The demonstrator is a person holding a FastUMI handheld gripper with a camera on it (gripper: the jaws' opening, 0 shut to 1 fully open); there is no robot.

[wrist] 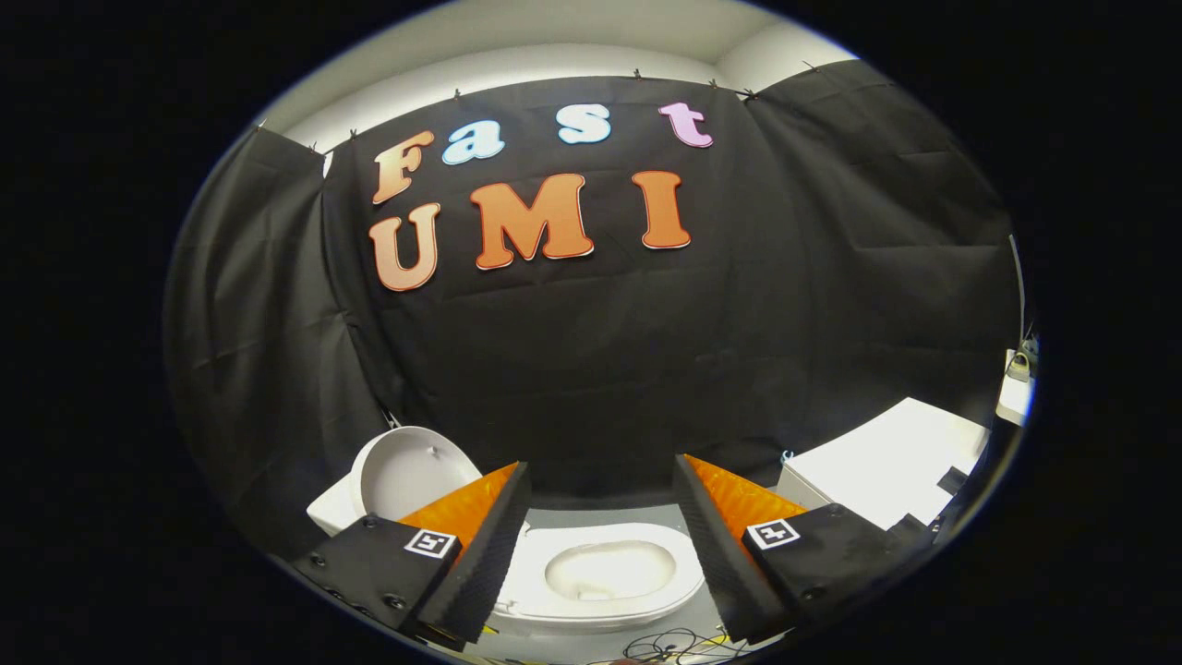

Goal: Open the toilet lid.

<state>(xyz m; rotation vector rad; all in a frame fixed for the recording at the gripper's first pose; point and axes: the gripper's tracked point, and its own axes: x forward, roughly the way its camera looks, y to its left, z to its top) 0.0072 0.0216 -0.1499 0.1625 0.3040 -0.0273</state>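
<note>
A white toilet stands on the floor below the gripper. Its seat ring and open bowl show between the two fingers. The round white lid stands upright behind the left finger, leaning back against the tank. My gripper is open, its fingers spread wide with nothing between them, and it hovers above the toilet, apart from both seat and lid.
A white box-like cabinet sits beyond the right finger. Loose cables lie on the grey floor just in front of the bowl. Black cloth walls close in the booth behind and on both sides.
</note>
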